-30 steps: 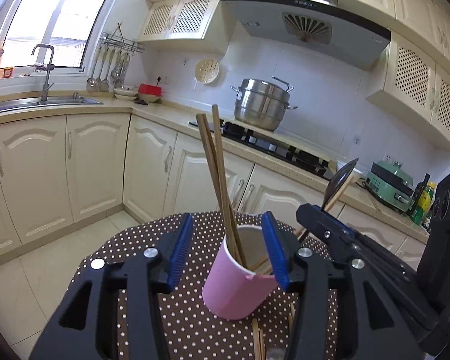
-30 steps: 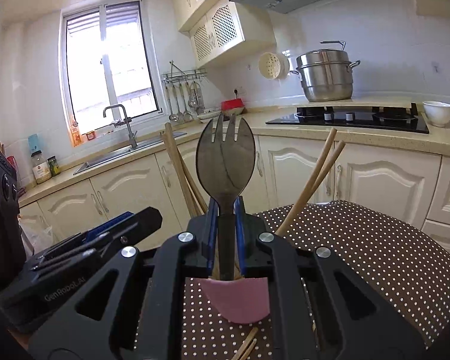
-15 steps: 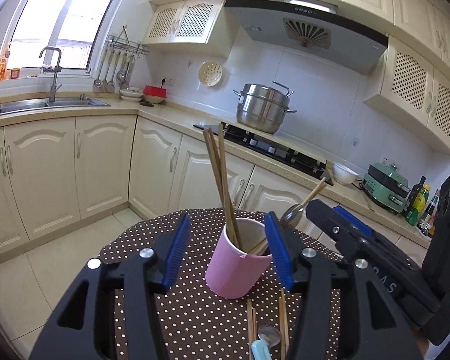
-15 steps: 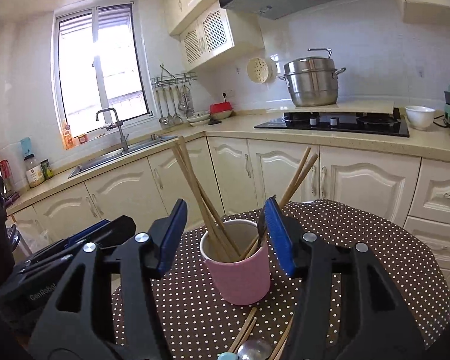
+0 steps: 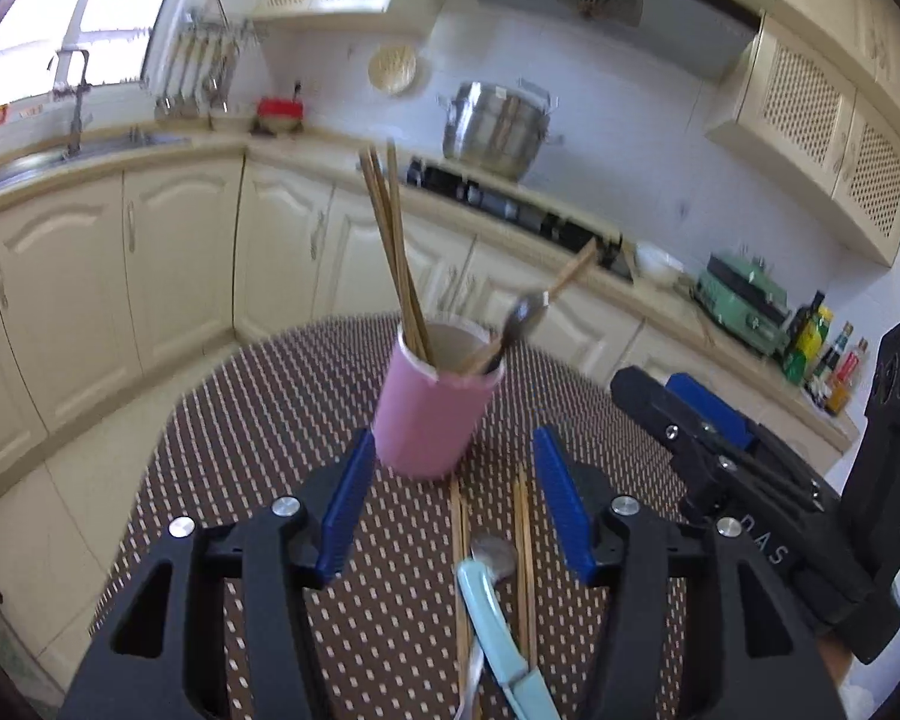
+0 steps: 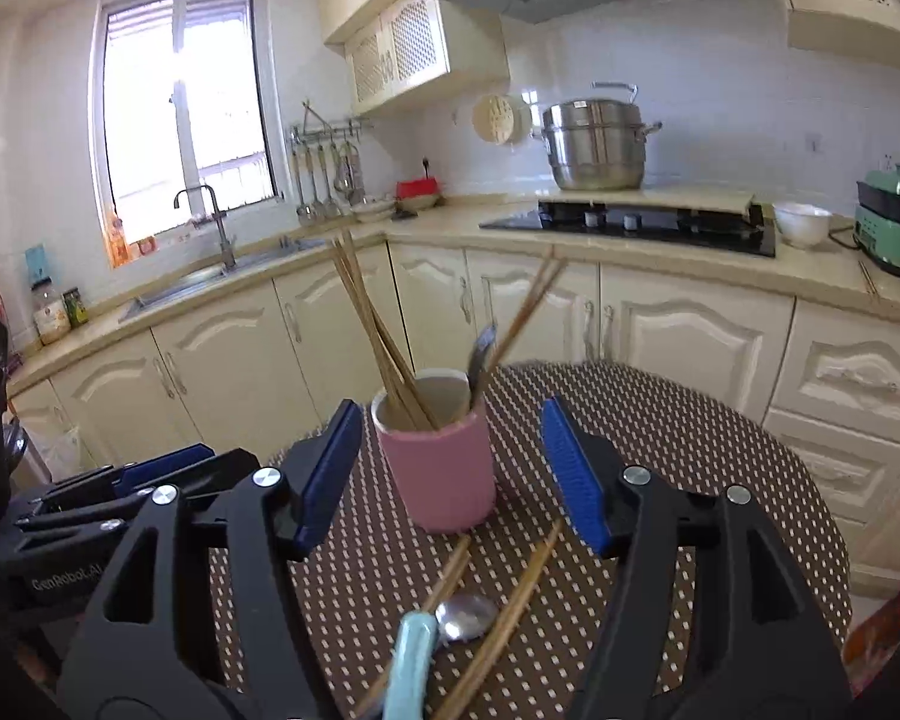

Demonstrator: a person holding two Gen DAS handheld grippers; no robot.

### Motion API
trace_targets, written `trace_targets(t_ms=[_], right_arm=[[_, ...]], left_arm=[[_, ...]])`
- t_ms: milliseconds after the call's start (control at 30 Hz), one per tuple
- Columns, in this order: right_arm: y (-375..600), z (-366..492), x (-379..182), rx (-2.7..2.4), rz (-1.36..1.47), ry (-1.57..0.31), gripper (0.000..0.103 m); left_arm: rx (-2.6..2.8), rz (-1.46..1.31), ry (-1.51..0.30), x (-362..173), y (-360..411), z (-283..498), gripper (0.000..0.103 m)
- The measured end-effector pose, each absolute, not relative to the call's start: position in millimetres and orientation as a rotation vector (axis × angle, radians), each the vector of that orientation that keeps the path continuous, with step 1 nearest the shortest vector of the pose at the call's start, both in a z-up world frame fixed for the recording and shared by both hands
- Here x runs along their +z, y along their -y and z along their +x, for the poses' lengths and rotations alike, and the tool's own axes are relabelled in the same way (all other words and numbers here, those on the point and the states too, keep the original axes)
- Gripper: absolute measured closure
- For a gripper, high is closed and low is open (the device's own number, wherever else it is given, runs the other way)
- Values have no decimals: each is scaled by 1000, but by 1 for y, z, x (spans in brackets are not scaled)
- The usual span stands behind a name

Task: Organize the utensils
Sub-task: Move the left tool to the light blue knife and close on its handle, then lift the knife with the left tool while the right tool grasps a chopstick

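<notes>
The round table (image 6: 720,450) with the dotted cloth carries everything, and both grippers hang over its near edge, pointing forward and a little down.

In front of both tools stands the pink cup (image 6: 441,468), upright, already holding several chopsticks (image 6: 372,336) and a dark spork (image 6: 480,354) that lean out over its rim. The cup is just ahead of the fingertips in each wrist view and no pad touches it.

The right gripper (image 6: 450,474) has just been opening its jaws; they now stand wide apart with nothing between the pads. The left gripper (image 5: 450,501) has also just opened a little further and is also released and holding nothing.

What is left to tidy lies nearer than the cup, under the gap of the jaws: loose chopsticks (image 6: 510,606) on the cloth, and between them a spoon with a light blue handle (image 6: 411,660) and a metal bowl (image 6: 465,615). The long axis of these pieces runs roughly from the tool toward the cup, so, as I judge, the jaws would close across them. In the left view they lie almost straight ahead; in the right view they slant slightly. Which hand is nearer I cannot tell.
</notes>
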State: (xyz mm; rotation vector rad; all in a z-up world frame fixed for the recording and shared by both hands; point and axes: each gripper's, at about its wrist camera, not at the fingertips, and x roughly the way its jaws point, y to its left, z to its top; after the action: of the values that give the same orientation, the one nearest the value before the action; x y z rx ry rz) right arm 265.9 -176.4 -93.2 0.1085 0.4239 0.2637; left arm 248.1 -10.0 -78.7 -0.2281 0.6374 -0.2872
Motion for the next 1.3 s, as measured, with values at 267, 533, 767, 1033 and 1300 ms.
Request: trace_targets(t_ms=[267, 533, 767, 1033, 1300], right_arm=[[202, 265, -152, 228, 128, -644, 40], [219, 261, -185, 250, 185, -732, 40], [227, 258, -193, 260, 224, -741, 40], [235, 258, -199, 256, 241, -754, 40], [232, 261, -200, 263, 231, -778, 40]], left_arm=[[-331, -159, -882, -132, 40, 257, 48], [-361, -136, -1031, -169, 62, 263, 58], [-337, -116, -1081, -184, 72, 270, 69], [-310, -94, -1095, -194, 82, 282, 79], [-313, -115, -1062, -191, 73, 284, 81]])
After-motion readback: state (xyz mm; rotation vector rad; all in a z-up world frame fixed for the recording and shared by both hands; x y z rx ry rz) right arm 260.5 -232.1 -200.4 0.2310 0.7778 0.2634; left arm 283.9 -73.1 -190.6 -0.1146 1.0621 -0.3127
